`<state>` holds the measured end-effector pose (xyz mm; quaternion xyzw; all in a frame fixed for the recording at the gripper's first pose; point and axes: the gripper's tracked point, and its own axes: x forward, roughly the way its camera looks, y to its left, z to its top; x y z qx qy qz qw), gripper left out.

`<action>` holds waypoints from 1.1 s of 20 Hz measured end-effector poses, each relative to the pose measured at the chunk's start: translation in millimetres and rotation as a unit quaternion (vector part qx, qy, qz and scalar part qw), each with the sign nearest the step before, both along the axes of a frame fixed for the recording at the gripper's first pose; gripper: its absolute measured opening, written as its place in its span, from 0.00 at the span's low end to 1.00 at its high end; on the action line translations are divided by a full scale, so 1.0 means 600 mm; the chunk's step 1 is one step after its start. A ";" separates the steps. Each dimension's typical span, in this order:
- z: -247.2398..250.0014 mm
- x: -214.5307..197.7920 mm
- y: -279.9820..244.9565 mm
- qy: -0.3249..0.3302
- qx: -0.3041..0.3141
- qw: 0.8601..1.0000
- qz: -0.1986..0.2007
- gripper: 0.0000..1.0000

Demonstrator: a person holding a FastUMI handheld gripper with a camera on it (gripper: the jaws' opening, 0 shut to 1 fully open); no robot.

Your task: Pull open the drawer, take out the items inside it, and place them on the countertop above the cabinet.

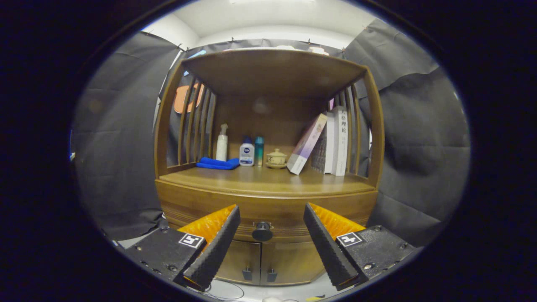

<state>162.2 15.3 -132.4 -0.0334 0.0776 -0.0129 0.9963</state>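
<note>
Gripper (272, 214) is spread wide, fingers apart w/ nothing between the pads, facing the wooden cabinet (268, 201) head-on. The drawer (268, 216) sits shut under the countertop (260, 178), its dark round knob (262, 231) right in the gap between the two fingers, beyond the tips — no contact from what I can see. Below it, two small cabinet doors (262, 262), closed, each w/ a little handle near the centre seam. Up on the countertop, back row: a folded blue cloth (217, 163) to the left, a white spray bottle (222, 142) behind it, then a white bottle w/ blue cap (246, 153), a teal bottle (259, 151) just beside it, and a small lidded cup on a saucer (276, 158). On the right — a leaning book (307, 144) propped against upright books (337, 140) by the slatted side. Drawer's contents: can't tell, it's closed.
</note>
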 end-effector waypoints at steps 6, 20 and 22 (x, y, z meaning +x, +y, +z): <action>-0.081 0.072 0.005 0.023 -0.023 0.999 0.008 1.00; -0.151 0.110 0.005 0.064 0.017 0.998 -0.024 0.55; -0.149 0.109 0.006 0.072 0.032 0.996 -0.030 0.47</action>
